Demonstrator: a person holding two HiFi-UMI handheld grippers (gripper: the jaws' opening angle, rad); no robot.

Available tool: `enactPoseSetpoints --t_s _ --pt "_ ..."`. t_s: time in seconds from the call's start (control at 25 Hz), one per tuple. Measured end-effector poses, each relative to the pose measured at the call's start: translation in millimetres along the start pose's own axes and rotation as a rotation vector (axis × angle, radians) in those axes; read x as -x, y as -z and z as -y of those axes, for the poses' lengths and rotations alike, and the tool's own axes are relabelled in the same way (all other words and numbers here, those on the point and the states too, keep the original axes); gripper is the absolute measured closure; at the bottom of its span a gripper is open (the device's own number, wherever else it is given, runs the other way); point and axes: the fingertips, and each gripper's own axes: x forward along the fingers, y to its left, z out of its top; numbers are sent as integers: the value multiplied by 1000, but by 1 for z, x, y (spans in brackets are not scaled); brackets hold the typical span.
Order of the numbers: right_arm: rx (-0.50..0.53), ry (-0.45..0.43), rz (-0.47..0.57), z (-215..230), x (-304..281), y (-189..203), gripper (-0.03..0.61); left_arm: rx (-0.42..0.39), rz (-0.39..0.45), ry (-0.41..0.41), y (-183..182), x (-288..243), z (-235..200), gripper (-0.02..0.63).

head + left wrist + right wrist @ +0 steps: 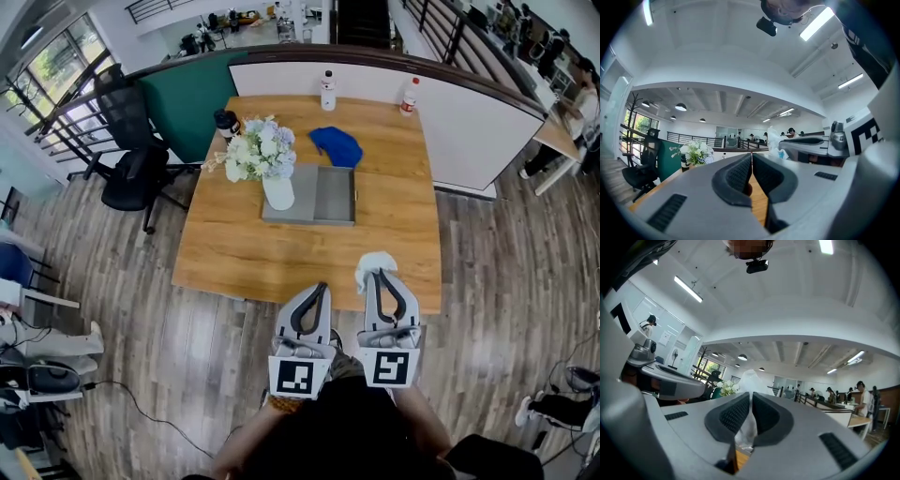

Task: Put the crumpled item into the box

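Note:
A white crumpled item (373, 263) sticks out past the tips of my right gripper (377, 274), which is shut on it over the table's near edge. In the right gripper view the crumpled item (750, 380) is pinched between the jaws of the right gripper (751, 404). A flat grey box (333, 195) lies at the table's middle, well beyond both grippers. My left gripper (320, 287) hangs beside the right one, shut with nothing in it. In the left gripper view the left gripper (751, 161) has its jaws closed together, with the crumpled item (773, 137) to its right.
A white vase of flowers (265, 157) stands on the box's left part. A blue cloth (337, 145) lies behind the box. Two bottles (327, 91) and a black cup (226, 123) stand at the wooden table's (234, 253) far side. A black office chair (131, 173) sits left.

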Motion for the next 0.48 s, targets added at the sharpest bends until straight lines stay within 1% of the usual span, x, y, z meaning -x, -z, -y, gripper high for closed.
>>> enactPoseSetpoints --t_s 0.12,0.24,0.36,0.48 --pt "-30 -7 16 11 -19 8 551 -4 7 -18 4 -17 -3 591" --pt "-7 -41 -5 20 -30 19 551 6 -9 -45 9 -31 -2 591" --pt "-46 -44 27 34 -42 23 551 -4 -19 -56 13 -48 3 591" --pt "-59 -55 59 48 -50 26 551 -14 -16 -58 17 -66 12 591"
